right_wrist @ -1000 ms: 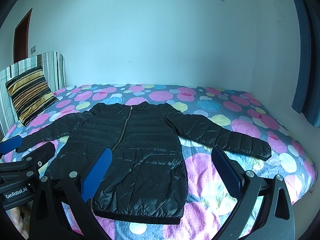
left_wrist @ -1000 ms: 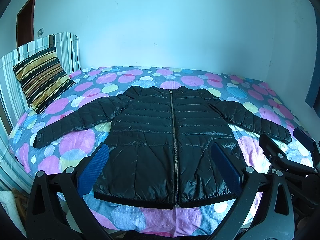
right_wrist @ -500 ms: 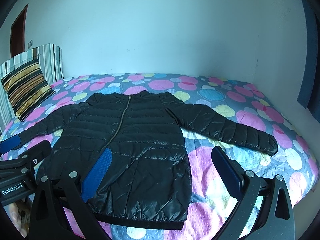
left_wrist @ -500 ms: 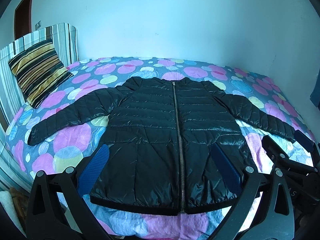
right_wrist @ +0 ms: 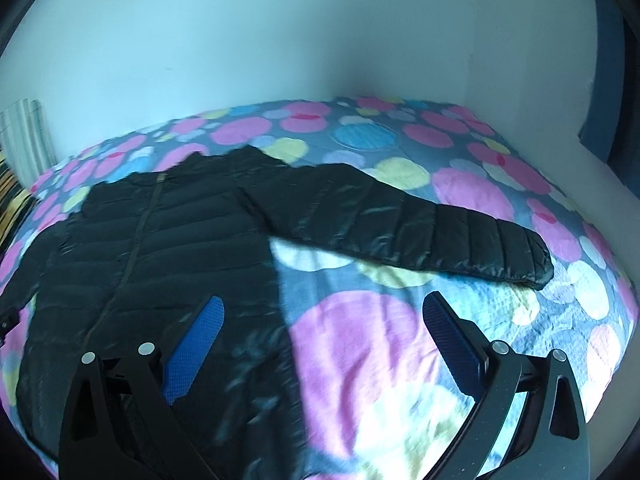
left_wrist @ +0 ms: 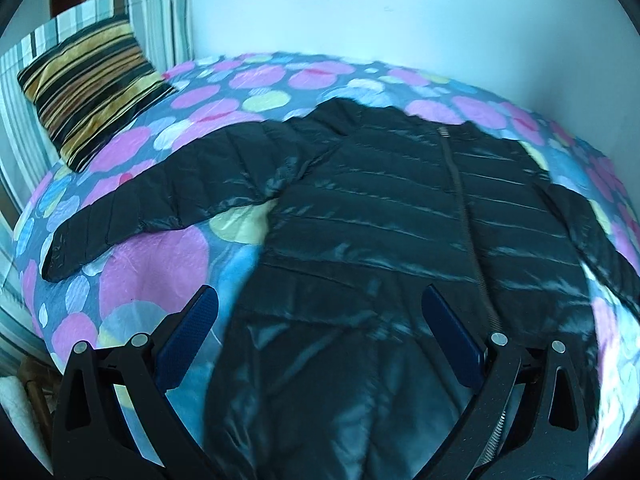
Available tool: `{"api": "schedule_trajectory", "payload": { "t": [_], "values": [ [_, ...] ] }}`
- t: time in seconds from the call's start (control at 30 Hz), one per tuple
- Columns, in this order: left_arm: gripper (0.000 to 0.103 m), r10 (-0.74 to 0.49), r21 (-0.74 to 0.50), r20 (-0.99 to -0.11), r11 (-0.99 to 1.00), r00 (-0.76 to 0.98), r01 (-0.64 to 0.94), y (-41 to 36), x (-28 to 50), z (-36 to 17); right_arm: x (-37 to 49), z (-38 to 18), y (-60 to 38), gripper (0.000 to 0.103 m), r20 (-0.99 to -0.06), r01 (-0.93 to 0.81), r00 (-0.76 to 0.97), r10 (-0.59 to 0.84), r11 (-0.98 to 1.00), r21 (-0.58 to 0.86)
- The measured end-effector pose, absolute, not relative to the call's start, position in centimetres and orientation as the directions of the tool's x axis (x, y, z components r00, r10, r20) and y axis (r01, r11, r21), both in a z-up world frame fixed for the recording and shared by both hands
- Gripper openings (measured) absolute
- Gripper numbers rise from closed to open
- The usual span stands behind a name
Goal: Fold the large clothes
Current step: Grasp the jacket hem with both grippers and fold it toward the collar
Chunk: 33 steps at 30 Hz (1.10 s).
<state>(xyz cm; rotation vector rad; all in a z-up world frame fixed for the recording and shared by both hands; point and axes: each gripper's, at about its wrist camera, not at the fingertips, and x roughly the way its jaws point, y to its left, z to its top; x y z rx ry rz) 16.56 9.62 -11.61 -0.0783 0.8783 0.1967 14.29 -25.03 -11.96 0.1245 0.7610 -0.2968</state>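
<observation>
A shiny black puffer jacket (left_wrist: 380, 232) lies flat on the bed, zipped, both sleeves spread out. In the left wrist view its left sleeve (left_wrist: 160, 196) stretches toward the pillow side. My left gripper (left_wrist: 320, 308) is open and empty above the jacket's lower left body. In the right wrist view the jacket (right_wrist: 160, 248) fills the left, and its right sleeve (right_wrist: 420, 228) reaches right. My right gripper (right_wrist: 324, 312) is open and empty above the jacket's right side edge.
The bed has a sheet with pink, blue and yellow dots (right_wrist: 360, 360). A striped pillow (left_wrist: 88, 88) leans on a striped headboard (left_wrist: 160, 24) at the left. White walls lie behind, and a dark curtain (right_wrist: 608, 80) hangs at the right.
Both grippers have moved forward and down toward the jacket, the left swinging toward its left side and the right toward its right side. Both stayed open.
</observation>
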Motion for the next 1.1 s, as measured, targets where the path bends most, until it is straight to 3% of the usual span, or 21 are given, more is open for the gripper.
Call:
{"api": "schedule_trajectory", "payload": {
  "t": [0.3, 0.57, 0.9, 1.1],
  "values": [
    [0.101, 0.252, 0.051, -0.808, 0.930, 0.533, -0.363, 17.1, 22.1, -14.8, 18.4, -14.6, -37.1, 0.099, -0.743, 0.554, 0.542, -0.392, 0.832, -0.035],
    [0.101, 0.281, 0.053, -0.827, 0.901, 0.487, -0.431, 21.4, 23.8, -16.7, 18.9, -15.9, -44.8, 0.098, -0.767, 0.688, 0.456, -0.452, 0.726, -0.018],
    [0.101, 0.250, 0.005, -0.858, 0.877, 0.449, -0.480, 24.0, 23.4, -18.4, 17.5, -16.0, -47.6, 0.098, -0.775, 0.751, 0.441, -0.453, 0.658, 0.043],
    [0.101, 0.318, 0.073, -0.861, 0.849, 0.396, -0.523, 25.5, 22.5, -18.9, 17.0, -16.5, -47.7, 0.098, -0.781, 0.762, 0.432, -0.451, 0.646, 0.048]
  ]
}}
